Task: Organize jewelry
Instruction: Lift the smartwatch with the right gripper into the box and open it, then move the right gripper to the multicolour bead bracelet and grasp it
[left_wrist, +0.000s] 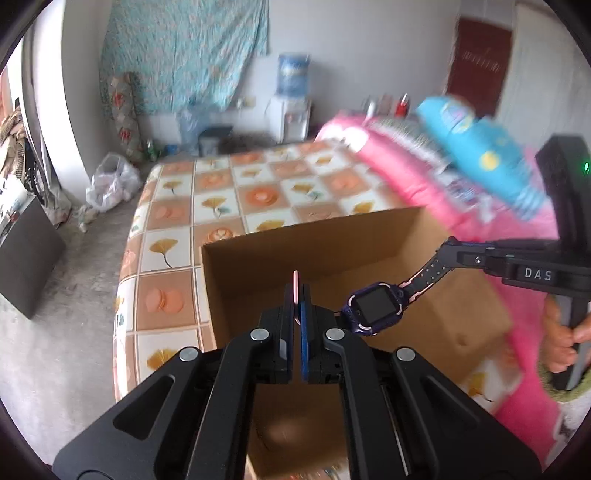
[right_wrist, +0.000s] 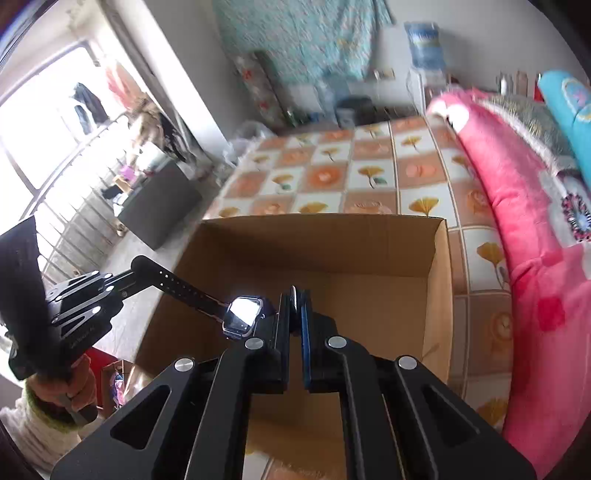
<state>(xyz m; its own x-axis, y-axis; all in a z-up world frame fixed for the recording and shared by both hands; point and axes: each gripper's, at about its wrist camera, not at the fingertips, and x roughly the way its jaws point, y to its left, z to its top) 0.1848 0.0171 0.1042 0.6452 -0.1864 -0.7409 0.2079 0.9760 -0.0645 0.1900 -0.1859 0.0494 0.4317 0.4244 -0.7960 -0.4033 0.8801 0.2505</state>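
My left gripper (left_wrist: 296, 295) is clamped on one strap end of the watch (left_wrist: 373, 307). The watch hangs stretched over the open cardboard box (right_wrist: 437, 280) on the bed (left_wrist: 221, 192). My right gripper (right_wrist: 295, 301), at 3 o'clock, is clamped on the other strap.

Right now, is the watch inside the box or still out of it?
Out of it. The watch hangs above the open box, stretched between the left gripper and right gripper, each clamped on a strap end.
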